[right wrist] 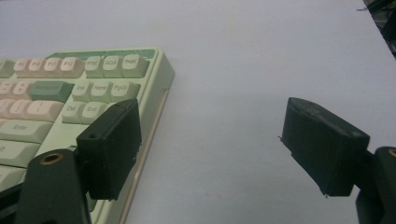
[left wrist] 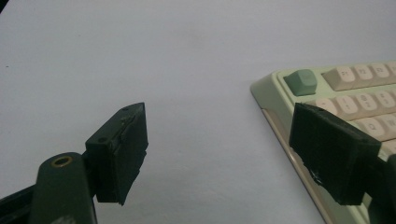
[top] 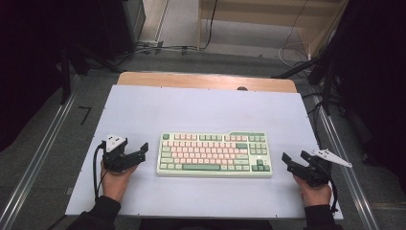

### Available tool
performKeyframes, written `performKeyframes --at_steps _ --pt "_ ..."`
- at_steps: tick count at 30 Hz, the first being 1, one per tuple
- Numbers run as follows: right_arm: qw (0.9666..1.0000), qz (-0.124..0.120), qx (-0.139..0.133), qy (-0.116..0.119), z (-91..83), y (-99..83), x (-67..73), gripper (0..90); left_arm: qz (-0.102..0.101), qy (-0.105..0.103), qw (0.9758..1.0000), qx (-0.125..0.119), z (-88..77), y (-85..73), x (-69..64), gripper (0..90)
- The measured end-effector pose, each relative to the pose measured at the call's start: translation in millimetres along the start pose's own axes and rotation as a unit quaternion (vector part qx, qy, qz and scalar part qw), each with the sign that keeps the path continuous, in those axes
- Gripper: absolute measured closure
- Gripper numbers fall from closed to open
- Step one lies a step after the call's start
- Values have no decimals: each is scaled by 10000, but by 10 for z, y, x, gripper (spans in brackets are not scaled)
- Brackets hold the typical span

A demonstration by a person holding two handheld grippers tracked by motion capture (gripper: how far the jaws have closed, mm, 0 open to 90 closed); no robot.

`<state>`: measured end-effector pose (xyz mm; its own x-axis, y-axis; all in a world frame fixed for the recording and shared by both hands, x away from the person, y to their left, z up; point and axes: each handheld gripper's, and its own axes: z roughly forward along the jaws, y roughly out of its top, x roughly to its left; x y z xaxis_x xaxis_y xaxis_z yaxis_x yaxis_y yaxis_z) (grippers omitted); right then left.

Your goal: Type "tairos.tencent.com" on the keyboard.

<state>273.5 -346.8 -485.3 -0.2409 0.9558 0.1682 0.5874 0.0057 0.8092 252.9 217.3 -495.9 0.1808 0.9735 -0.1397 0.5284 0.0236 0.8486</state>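
Both jaws spread, nothing held: left gripper and right gripper flank the keyboard, legible keycaps Enter, Del, End, PgUp.

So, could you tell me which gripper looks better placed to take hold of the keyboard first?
Neither clearly: the left gripper and right gripper both stand open beside the keyboard, one at each end. A two-handed lift looks likeliest.

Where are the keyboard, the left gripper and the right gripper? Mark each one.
keyboard (top: 214, 154): high view, on the middle rows of keys.
left gripper (top: 136, 154): high view, midway between its open jaw tips.
right gripper (top: 296, 158): high view, midway between its open jaw tips.
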Motion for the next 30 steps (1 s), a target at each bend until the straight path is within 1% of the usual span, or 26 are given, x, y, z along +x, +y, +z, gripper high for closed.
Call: performKeyframes --at_steps 5,10,13,16,17,19,22,23,25,27,30 --pt "9999 -75 -17 90 -7 2 64 179 -35 -57 10000 -74 -27 18 -28 201" --pt "9996 -131 -81 216 -10 22 154 180 -63 -223 9997 -114 -63 44 -97 201" --pt "9993 -177 -57 326 -3 24 233 180 -117 -339 9992 -171 -80 73 -153 201" --pt "9988 -255 -78 405 9 36 312 180 -182 -513 9984 -178 -74 114 -220 201" --pt "9986 -284 -86 428 17 41 336 180 -201 -566 9981 -162 -73 131 -247 200" --pt "9983 -332 -63 468 39 49 381 180 -188 -616 9977 -204 -77 162 -311 201" --pt "9979 -378 -47 533 69 53 440 180 -100 -692 9973 -231 -75 211 -421 201" --pt "9977 -406 -50 547 75 56 455 180 -105 -731 9969 -262 -63 225 -460 201" --pt "9974 -409 -70 597 80 67 487 182 -54 -776 9967 -240 -27 257 -547 202" --pt "9969 -461 -110 632 87 81 510 183 -16 -866 9960 -230 17 282 -639 204" --pt "9967 -462 -121 653 112 92 547 184 82 -992 9948 -203 66 298 -787 213"
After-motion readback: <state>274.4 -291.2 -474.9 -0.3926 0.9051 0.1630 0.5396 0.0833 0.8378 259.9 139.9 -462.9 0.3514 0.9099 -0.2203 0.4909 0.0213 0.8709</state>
